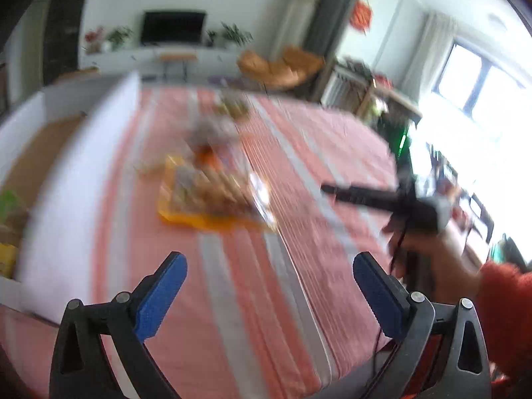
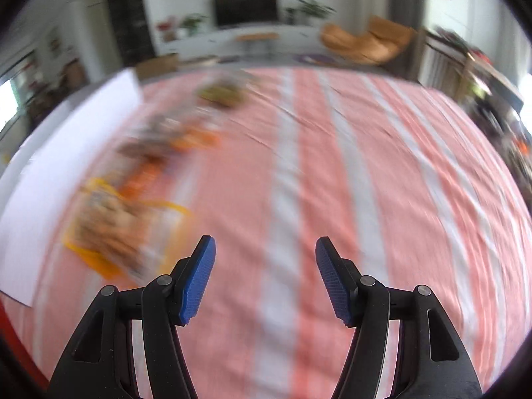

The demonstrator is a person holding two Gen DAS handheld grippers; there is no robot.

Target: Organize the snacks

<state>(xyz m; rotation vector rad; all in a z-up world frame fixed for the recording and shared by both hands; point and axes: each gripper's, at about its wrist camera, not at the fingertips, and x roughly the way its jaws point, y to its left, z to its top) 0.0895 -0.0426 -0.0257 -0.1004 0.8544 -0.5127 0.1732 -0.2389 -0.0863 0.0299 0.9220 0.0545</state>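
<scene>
2 tongs, left tongs [image 1: 269, 267] and right tongs [image 2: 265, 252], gape empty; 1 yellow snack bag [image 1: 212, 199] lies ahead.

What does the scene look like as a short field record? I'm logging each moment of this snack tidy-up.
surface: striped cloth, pink and white
snacks: blurred packets in a loose row; nearest is a yellow-edged bag
box: white box left of the snacks, some items inside
left gripper: open, nothing between its pads
right gripper: open, nothing between its pads
blur: heavy, packet labels unreadable
background: TV, orange chair
</scene>
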